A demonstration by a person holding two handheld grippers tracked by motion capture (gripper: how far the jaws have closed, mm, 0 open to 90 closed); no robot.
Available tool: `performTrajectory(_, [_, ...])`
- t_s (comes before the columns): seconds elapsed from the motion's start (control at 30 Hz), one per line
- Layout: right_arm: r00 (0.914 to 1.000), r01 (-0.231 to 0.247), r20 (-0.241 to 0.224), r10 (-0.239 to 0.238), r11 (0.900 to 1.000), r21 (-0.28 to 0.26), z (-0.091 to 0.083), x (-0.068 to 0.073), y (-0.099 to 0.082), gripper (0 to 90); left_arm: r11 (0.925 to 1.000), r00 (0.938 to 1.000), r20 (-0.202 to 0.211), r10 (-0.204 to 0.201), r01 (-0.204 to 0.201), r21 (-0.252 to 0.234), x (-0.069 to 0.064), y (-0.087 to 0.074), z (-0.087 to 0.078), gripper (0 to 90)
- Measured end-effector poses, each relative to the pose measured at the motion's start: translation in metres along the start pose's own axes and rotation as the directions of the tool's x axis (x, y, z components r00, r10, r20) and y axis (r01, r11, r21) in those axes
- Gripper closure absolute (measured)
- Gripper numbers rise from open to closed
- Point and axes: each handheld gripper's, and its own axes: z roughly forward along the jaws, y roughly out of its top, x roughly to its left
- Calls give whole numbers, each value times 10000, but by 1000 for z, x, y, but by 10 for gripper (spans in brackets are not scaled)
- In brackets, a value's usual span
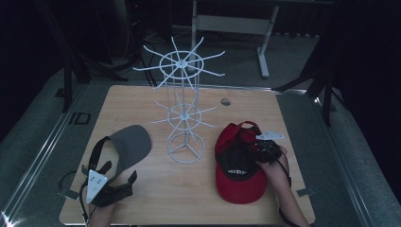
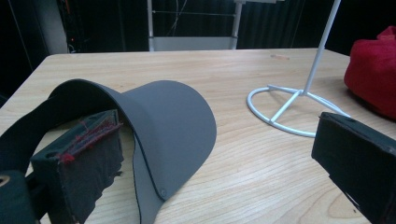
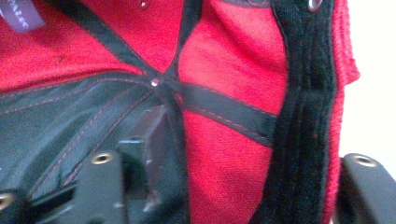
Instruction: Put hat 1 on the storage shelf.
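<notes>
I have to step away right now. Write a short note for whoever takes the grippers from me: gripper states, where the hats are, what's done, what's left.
Left gripper: open, resting beside the grey visor, one jaw inside its strap loop.
Right gripper: partly closed, one jaw inside the upturned red cap, rim between the jaws; grip not confirmed.
White wire rack stands mid-table with nothing on its hooks.
Done: neither hat lifted or hung.
Left: probably secure the cap, hang it on a hook, then the visor.
</notes>
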Motion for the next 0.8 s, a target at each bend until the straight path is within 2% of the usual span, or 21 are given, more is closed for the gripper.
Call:
performTrajectory(0.03, [10000,2,27,-2,10000,28,1,0,-1,463,10000,10000,-5,-20,20,9,0,0,0,21])
performTrajectory(0.1, [9999,-141,28,141,9999,18,1,-1,-2,510,10000,10000,-2,-49,49,10,1,0,0,21])
performTrajectory(0.17, [9999,-171,18,171,9998,-33,1,-1,-3,625,10000,10000,-2,-49,49,34,1,0,0,21])
performTrajectory(0.2, [9999,-155,1,155,9999,-18,1,-1,-3,656,10000,10000,-1,-40,40,38,1,0,0,21])
performTrajectory(0.27, [10000,44,-26,-44,10000,29,0,0,-3,798,10000,10000,7,2,-2,86,0,-1,1,21])
performTrajectory(0.3, [9999,92,-99,-92,10000,22,-1,1,-3,831,9999,10000,2,19,-19,110,0,-1,1,21])
performTrajectory(0.63, [9999,132,-89,-136,9991,-392,-19,7,4,865,9999,10000,12,-23,23,123,1,-1,1,21])
performTrajectory(0.8, [9995,-216,-261,191,9951,-970,-37,9,15,866,9999,10000,28,-43,42,109,1,-1,1,21])
